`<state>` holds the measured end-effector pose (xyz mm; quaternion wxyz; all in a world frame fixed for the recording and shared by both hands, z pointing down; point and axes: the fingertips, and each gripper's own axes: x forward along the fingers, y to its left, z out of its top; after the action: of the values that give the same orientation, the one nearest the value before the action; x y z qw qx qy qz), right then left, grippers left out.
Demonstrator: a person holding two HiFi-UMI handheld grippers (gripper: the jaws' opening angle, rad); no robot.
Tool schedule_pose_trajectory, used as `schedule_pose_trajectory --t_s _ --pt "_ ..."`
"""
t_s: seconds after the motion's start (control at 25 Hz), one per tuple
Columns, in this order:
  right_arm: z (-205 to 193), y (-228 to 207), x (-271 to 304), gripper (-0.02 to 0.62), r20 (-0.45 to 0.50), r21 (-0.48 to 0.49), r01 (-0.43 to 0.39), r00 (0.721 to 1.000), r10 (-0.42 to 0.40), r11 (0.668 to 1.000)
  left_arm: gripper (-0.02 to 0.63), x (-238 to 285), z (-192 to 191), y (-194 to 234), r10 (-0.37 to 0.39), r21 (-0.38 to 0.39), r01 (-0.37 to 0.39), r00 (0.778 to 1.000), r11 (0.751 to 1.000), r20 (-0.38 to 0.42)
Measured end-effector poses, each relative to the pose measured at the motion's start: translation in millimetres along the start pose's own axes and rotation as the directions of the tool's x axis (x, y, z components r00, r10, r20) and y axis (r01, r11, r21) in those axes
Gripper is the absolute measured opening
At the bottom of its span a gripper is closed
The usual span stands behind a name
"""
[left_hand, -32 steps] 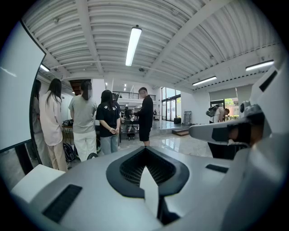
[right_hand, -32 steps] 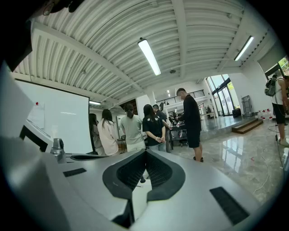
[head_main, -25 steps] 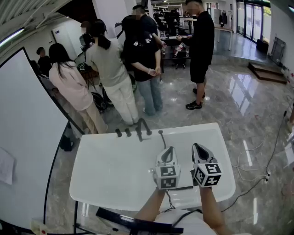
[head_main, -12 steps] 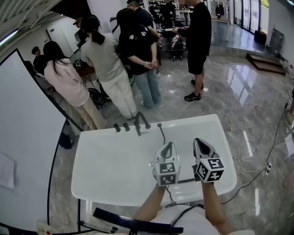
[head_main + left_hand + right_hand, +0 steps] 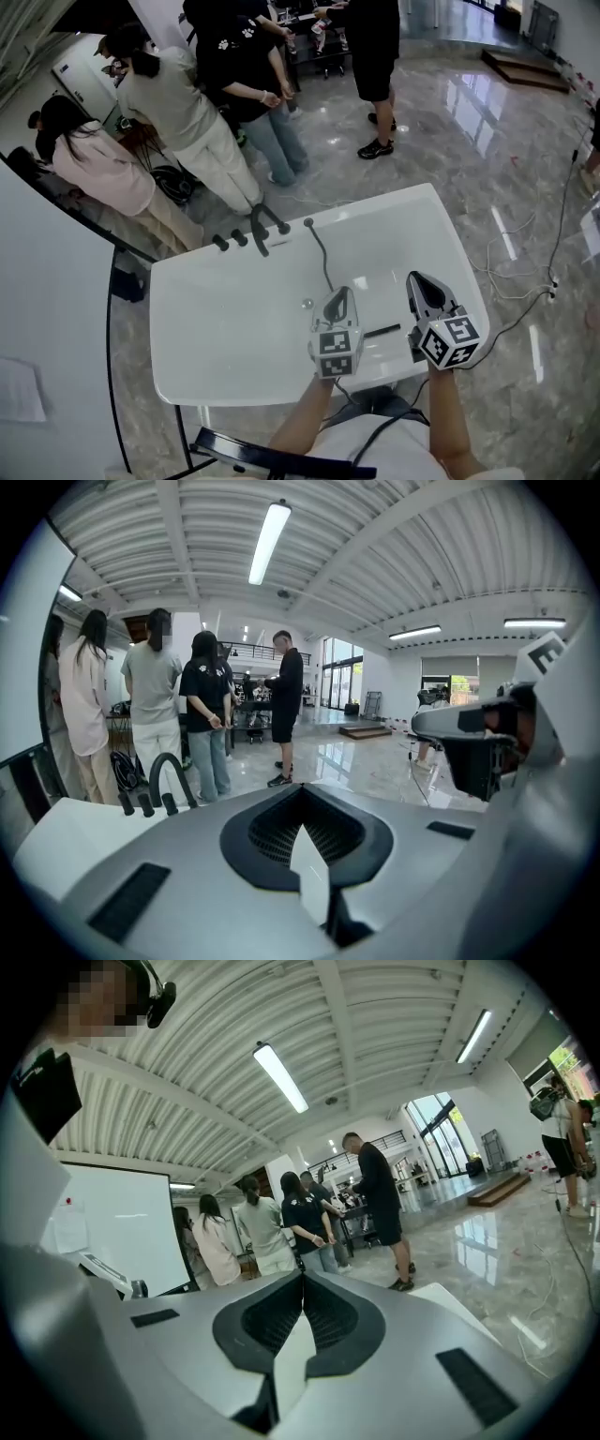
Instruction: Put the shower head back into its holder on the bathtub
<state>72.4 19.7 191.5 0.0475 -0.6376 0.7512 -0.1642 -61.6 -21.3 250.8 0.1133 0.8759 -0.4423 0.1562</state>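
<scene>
A group of standing people is seen on a glossy marble floor, a whiteboard is set at the left, a low dark platform lies beyond, and a lit tube lamp is fixed to the ribbed ceiling.

No legible text, no readable labels, numbers, signs

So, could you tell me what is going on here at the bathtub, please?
A person stands at a white bathtub with a tool in each hand. The left tool and the right tool are both shut and hold nothing. A dark hose runs from the far rim down into the tub. A slim dark piece, possibly the shower head, lies in the tub between the tools, not yet picked up. Several people stand beyond the tub.
</scene>
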Motion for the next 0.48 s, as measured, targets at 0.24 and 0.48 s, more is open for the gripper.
schedule_pose_trajectory --t_s 0.24,0.48 --pt "-58 -43 -34 0.008 -0.111 0.073 0.114 0.988 -0.106 0.991 0.002 14 -70 -21 -0.083 0.011 0.085 0.987 0.996 -0.14" --pt "-101 -63 -57 0.008 -0.167 0.111 0.163 0.976 -0.143 0.98 0.003 33 -132 -52 -0.27 0.019 0.28 0.94 0.96 -0.21"
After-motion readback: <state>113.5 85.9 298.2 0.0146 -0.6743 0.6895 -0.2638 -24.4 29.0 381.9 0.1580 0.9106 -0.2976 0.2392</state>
